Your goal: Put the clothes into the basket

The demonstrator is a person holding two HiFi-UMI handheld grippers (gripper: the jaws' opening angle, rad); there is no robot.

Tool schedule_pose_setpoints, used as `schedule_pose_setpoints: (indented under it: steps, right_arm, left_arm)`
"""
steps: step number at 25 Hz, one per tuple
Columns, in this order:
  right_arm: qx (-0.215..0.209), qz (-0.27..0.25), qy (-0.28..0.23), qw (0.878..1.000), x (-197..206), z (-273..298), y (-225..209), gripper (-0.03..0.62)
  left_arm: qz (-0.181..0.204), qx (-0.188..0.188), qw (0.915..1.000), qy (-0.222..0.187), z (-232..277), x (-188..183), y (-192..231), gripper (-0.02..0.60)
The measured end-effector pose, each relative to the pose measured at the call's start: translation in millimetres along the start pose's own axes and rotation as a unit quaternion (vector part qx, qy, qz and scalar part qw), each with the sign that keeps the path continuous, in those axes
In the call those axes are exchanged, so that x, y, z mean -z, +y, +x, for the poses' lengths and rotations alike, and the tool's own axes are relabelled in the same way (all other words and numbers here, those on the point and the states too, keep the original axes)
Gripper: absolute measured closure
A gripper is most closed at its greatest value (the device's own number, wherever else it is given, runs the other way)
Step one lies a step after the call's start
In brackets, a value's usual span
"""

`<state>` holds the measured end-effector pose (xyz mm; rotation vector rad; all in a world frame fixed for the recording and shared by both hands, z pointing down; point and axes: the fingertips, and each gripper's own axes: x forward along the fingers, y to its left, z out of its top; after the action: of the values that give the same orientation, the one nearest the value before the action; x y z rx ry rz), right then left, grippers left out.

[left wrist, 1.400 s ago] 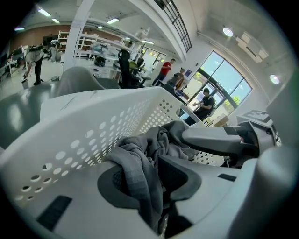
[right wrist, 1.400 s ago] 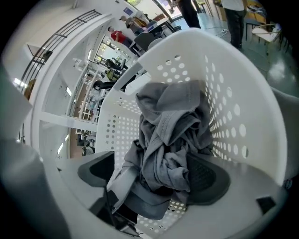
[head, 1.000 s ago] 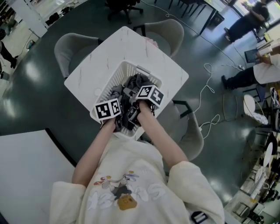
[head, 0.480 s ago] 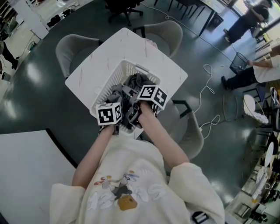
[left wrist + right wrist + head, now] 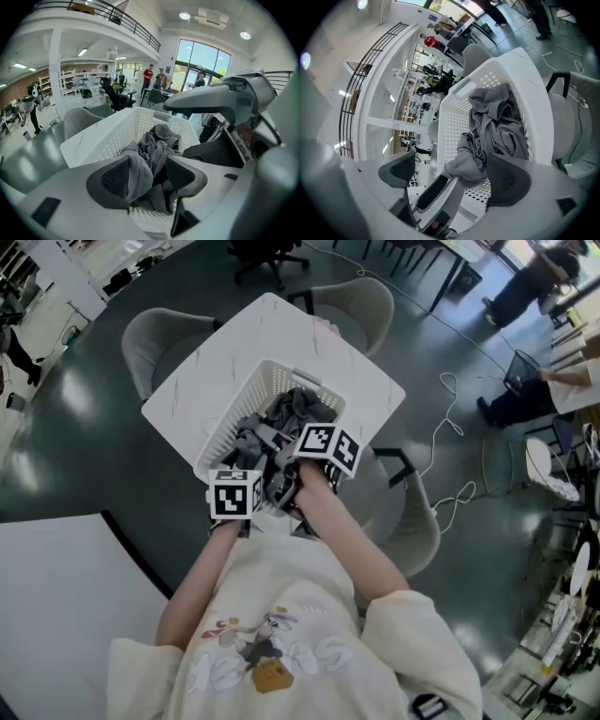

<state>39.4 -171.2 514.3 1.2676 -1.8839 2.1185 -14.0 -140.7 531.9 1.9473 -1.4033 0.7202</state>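
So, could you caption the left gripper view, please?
Left tool, jaws just opened, grey crumpled cloth between them, over white perforated plastic basket.

Basket: white perforated plastic basket [image 5: 117, 136], standing on the white tabletop [image 5: 75, 147].
Clothes: crumpled grey clothes [image 5: 159, 140], heaped inside the basket.
Tongs: left tongs [image 5: 152, 178] above the basket's near rim, jaws just opened wide, with a grey fold between them lying against one pad.

No legible text, brand, number or sign showing in any view.
- Sweatshirt print [image 5: 251, 657], lower centre of head view: pale outlined letters running beside cartoon figure, too warped to read.
- Marker cubes [image 5: 234, 495] [image 5: 326, 446], centre of head view: carrying black-and-white square codes only.
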Motion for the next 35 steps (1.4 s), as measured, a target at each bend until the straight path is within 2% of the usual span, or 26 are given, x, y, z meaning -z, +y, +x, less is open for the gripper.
schedule_pose_setpoints:
  steps: [7, 11, 16, 20, 24, 29, 35]
  right_arm:
    - [-0.022, -0.002, 0.001, 1.0, 7.0, -7.1, 14.2, 0.135]
    - [-0.042, -0.003, -0.001, 0.999, 10.6, -21.1, 24.4, 0.135]
    - [-0.057, -0.031, -0.017, 0.998, 7.1, -38.9, 34.6, 0.135]
    - [-0.069, -0.029, -0.019, 0.997, 6.7, -45.5, 27.4, 0.135]
    - [-0.101, -0.041, 0.008, 0.994, 16.4, -55.5, 36.5, 0.137]
    - [-0.157, -0.046, 0.008, 0.987, 18.8, -76.4, 58.8, 0.138]
    - [-0.174, -0.09, -0.01, 0.981, 20.9, -103.8, 73.9, 0.138]
  left_arm:
    - [-0.014, 0.016, 0.9991, -0.038, -23.1, -18.3, -8.0, 0.35]
    - [-0.038, 0.039, 0.9972, -0.05, -35.5, -22.9, -15.6, 0.351]
    - [-0.035, 0.045, 0.9962, -0.065, -52.2, -27.2, -22.6, 0.351]
    - [-0.043, 0.052, 0.9949, -0.076, -58.6, -24.3, -27.4, 0.353]
    - [-0.052, 0.059, 0.993, -0.088, -68.3, -25.6, -32.5, 0.37]
    - [-0.059, 0.069, 0.9903, -0.105, -87.5, -29.5, -42.8, 0.382]
    - [-0.055, 0.083, 0.987, -0.126, -115.0, -32.9, -58.1, 0.387]
